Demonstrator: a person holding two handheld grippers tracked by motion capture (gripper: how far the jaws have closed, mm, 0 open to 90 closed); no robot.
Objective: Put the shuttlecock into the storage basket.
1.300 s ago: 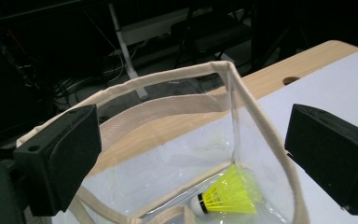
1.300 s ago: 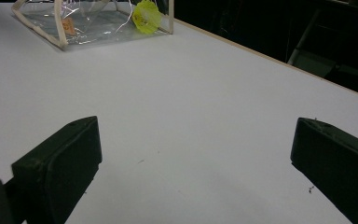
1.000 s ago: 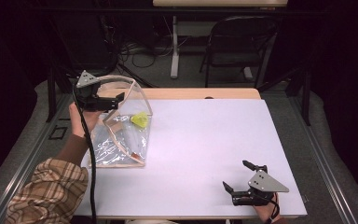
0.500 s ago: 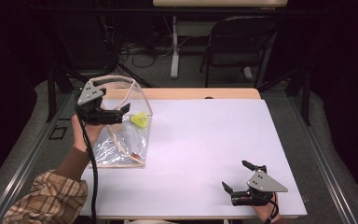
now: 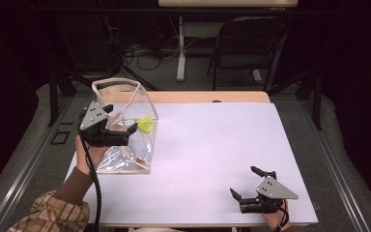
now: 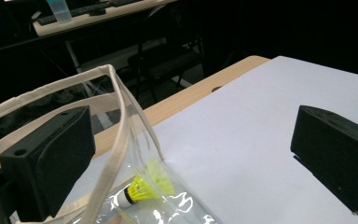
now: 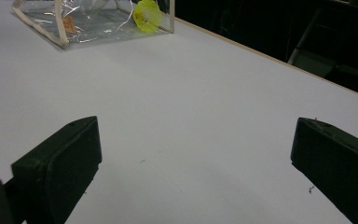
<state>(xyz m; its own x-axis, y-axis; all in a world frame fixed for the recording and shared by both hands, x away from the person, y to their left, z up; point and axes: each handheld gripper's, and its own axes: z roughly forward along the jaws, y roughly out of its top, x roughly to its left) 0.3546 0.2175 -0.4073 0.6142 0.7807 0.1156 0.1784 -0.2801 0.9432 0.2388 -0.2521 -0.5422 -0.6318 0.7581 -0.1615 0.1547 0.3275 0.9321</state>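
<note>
Since the earlier frame your left hand-held gripper (image 5: 125,129) drew back toward you, jaws apart astride the clear bag's (image 5: 125,145) rim on the bench (image 5: 212,145), shuttlecock (image 6: 144,186) inside; right hand-held gripper (image 5: 246,186) rests apart, idle.

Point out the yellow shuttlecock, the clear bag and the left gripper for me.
yellow shuttlecock (image 6: 154,183): left gripper view, on its yellow skirt.
clear bag (image 5: 141,100): high view, on its cream trim near the raised opening.
left gripper (image 5: 117,122): high view, midway between its open fingertips.
</note>
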